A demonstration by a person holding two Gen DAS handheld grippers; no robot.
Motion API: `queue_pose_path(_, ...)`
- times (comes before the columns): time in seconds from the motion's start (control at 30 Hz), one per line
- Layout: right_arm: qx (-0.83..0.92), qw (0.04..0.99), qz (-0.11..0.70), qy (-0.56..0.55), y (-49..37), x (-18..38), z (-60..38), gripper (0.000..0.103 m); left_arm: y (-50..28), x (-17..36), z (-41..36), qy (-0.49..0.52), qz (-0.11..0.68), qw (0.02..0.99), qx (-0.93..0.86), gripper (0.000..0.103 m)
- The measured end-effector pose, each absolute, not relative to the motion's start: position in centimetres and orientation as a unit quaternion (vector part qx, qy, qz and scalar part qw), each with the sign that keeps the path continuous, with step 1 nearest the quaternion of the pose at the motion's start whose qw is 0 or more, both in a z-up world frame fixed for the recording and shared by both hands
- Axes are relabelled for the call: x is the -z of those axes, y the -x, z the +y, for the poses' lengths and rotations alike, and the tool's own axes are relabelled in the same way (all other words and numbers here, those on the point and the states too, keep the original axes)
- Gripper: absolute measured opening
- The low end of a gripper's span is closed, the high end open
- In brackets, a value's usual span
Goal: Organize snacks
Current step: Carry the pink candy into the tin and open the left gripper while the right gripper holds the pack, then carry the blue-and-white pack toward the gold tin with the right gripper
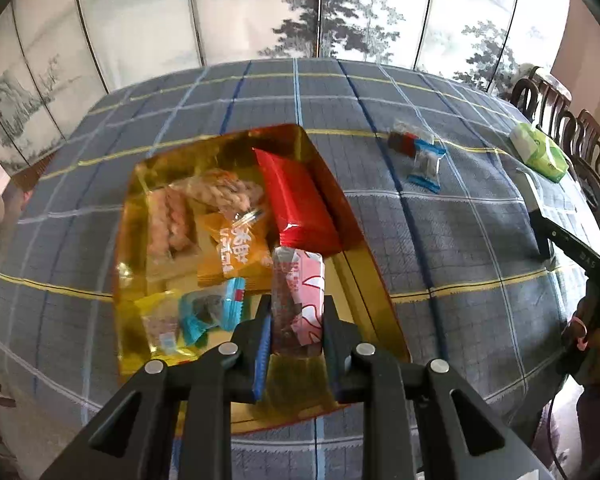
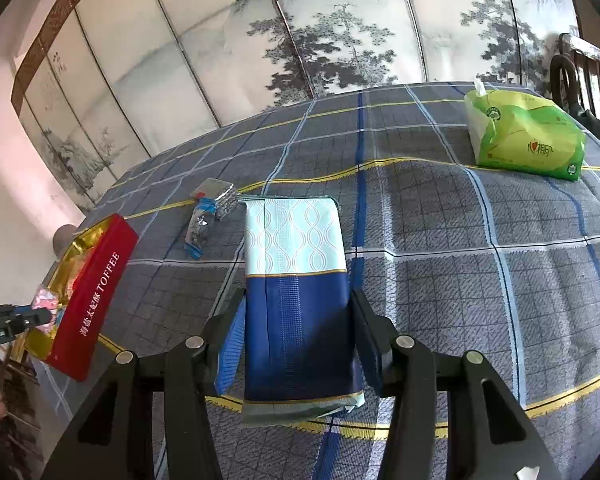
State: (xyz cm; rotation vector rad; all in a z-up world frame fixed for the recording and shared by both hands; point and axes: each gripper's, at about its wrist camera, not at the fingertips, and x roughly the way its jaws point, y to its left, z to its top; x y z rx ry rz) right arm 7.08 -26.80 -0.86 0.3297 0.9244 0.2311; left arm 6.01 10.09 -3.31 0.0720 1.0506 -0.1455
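Observation:
My left gripper (image 1: 296,312) is shut on a pink and brown snack packet (image 1: 298,296), held over the near right part of the gold-lined red toffee tin (image 1: 364,248). The tin holds a red packet (image 1: 300,200), an orange packet (image 1: 236,252), clear-wrapped biscuits (image 1: 220,192) and small blue candies (image 1: 210,308). My right gripper (image 2: 298,312) is shut on a blue and pale-blue packet (image 2: 296,280) above the checked cloth. The tin (image 2: 96,296) and the left gripper (image 2: 40,314) show at the far left of the right wrist view.
Two small wrapped snacks (image 1: 420,156) lie on the cloth right of the tin; they also show in the right wrist view (image 2: 208,212). A green tissue pack (image 2: 524,140) sits at the far right. Dark wooden chairs (image 1: 560,116) stand along the right edge. A painted folding screen (image 1: 300,8) stands behind the table.

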Motion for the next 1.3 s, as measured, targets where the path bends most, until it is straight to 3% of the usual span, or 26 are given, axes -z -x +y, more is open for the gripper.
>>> queue_pose_path(0.6,-0.115,0.875,0.445,-0.151,-7.0,0.8,-26.4,0.047,-6.6,3.9,10.0,-0.027,0.491,0.868,0.065,0.025)
queue_pose_path(0.73,-0.116,0.875,0.445,-0.151,-7.0,0.8,-26.4,0.047,-5.8,3.2,10.0,-0.030,0.484,0.873,0.050,0.044)
queue_pose_path(1.3,-0.169,0.871,0.442,-0.132,-4.7,-2.5,-21.3,0.047,-2.4,1.7,9.8,-0.056,0.457,0.888,0.007,0.051)
